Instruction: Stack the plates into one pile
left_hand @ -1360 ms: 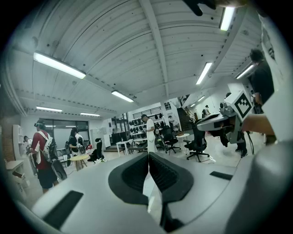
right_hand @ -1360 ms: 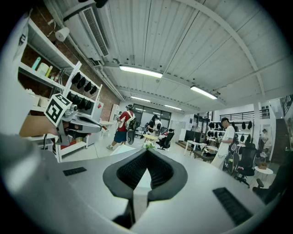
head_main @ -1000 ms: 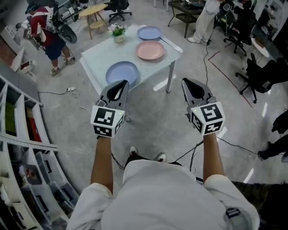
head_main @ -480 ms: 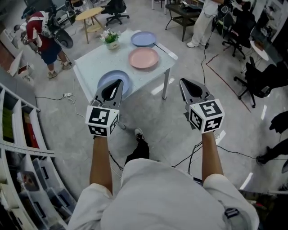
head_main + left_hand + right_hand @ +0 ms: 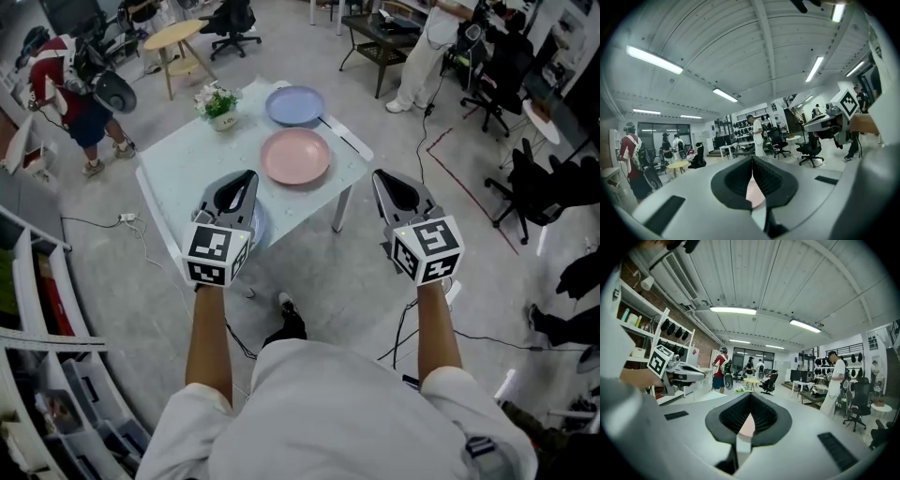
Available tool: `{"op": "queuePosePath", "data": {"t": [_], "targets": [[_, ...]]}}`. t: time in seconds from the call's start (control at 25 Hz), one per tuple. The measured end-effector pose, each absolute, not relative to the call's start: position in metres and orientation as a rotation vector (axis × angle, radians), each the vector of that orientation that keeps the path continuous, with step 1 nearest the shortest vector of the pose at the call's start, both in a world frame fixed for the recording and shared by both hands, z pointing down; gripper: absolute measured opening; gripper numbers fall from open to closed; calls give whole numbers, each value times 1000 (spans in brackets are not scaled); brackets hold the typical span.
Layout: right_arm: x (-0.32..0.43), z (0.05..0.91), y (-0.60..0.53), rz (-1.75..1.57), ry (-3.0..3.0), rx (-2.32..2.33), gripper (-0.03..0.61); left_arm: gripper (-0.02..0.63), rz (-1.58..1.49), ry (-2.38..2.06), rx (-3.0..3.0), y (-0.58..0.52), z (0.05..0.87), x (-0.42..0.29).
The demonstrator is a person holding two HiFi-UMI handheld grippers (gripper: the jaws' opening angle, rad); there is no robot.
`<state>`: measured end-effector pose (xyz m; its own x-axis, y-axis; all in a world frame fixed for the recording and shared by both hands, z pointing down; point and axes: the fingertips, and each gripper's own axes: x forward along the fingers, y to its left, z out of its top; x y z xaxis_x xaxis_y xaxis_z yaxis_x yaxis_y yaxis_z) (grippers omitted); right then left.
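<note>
In the head view a pink plate (image 5: 295, 157) lies near the middle of a white table (image 5: 178, 169). A blue plate (image 5: 294, 105) sits beyond it at the far edge. Another blue plate (image 5: 261, 227) lies at the near edge, mostly hidden behind my left gripper (image 5: 246, 177). That gripper hangs over the near edge, shut and empty. My right gripper (image 5: 383, 178) is shut and empty too, off the table's right side, above the floor. In the left gripper view the left gripper (image 5: 752, 161) has its jaws together; in the right gripper view the right gripper (image 5: 749, 397) does as well.
A small flower pot (image 5: 217, 103) stands at the table's far left corner. Shelving (image 5: 37, 309) runs along the left. A person with a backpack (image 5: 70, 89) stands far left, another person (image 5: 427, 42) at the back right beside office chairs (image 5: 534, 187). Cables (image 5: 122, 220) lie on the floor.
The table sits lower and nearer in the head view. The near blue plate has slid behind the left gripper. Both grippers keep their pose, shut.
</note>
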<state>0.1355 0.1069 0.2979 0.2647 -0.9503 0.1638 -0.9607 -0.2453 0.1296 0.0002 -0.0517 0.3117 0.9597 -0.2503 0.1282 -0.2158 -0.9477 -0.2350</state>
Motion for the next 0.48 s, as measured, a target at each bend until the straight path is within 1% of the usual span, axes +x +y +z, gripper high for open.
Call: {"op": "queuePosePath", "data": {"t": [0.24,0.48], "targets": [[176,317,36,173,-1813,2277,11,20,-274,352,-2915,-126,326,43],[215,323,-18,191,-1812,2274,11,20,-344,337,-2947,-179,347,82]]}}
